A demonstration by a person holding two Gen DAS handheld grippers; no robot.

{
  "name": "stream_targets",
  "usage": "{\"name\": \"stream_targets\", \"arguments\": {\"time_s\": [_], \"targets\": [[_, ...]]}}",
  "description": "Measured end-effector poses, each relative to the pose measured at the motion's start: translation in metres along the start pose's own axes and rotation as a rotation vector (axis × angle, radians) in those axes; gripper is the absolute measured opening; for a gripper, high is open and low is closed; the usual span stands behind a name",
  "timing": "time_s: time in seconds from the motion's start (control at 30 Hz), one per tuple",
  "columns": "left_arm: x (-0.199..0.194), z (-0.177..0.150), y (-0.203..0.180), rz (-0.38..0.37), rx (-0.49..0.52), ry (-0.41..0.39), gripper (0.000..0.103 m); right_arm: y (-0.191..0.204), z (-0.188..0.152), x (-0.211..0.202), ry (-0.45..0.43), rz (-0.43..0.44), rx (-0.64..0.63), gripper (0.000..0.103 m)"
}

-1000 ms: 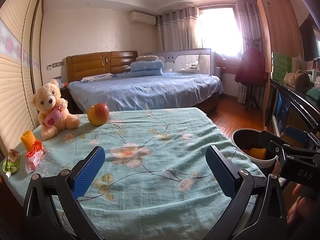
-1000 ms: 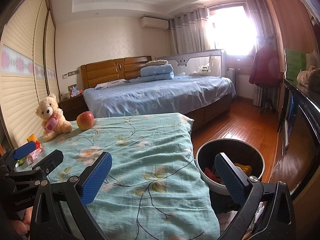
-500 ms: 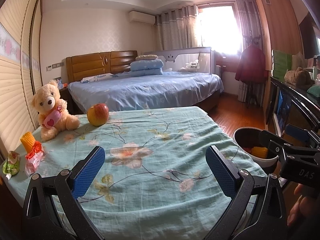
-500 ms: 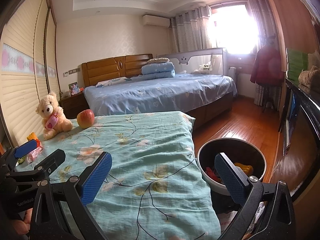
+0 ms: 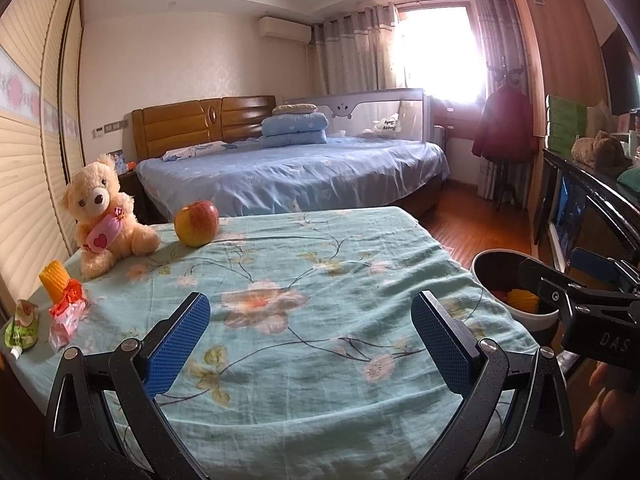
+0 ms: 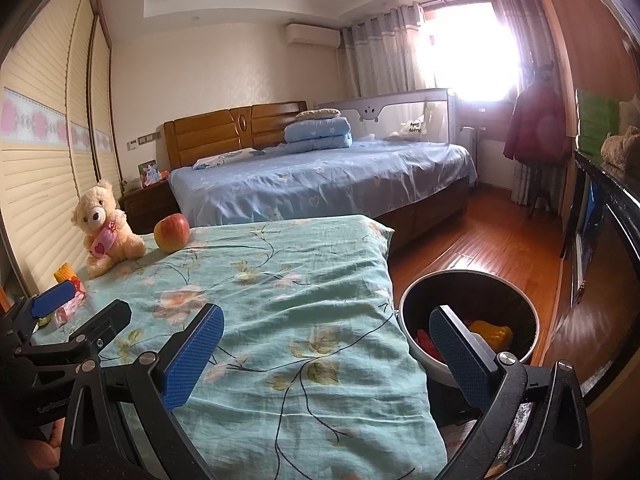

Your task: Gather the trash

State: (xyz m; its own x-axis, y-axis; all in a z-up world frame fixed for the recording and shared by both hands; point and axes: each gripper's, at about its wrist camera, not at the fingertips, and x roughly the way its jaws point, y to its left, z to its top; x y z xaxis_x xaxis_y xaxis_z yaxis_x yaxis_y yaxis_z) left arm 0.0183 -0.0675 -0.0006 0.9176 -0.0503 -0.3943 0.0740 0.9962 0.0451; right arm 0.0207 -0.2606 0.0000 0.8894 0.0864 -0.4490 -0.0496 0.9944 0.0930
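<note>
At the far left edge of the flowered cloth [image 5: 320, 280] lay the trash, a green pouch [image 5: 22, 322], a red-and-pink wrapper [image 5: 66, 312] and a yellow piece [image 5: 54, 276], well to the left of the left gripper [image 5: 310, 340], whose jaws stood spread with nothing between them. A teddy bear [image 5: 104, 216] and an apple [image 5: 197, 223] sat farther back. The right gripper [image 6: 326, 354] was likewise released and empty, its right finger over the bin [image 6: 472, 292] on the floor at the right, which held yellow and red scraps [image 6: 490, 330].
</note>
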Motion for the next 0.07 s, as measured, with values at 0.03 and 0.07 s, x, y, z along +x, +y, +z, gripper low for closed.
{"name": "stream_targets", "arguments": {"time_s": [0.03, 0.07], "targets": [[0.0018, -0.0002, 0.0012, -0.001, -0.002, 0.005, 0.103, -0.0005, 0.0004, 0.0016, 0.005, 0.001, 0.002, 0.103], [0.004, -0.0008, 0.0023, -0.001, -0.005, 0.012, 0.103, -0.001, 0.0005, 0.004, 0.013, 0.001, 0.004, 0.103]]}}
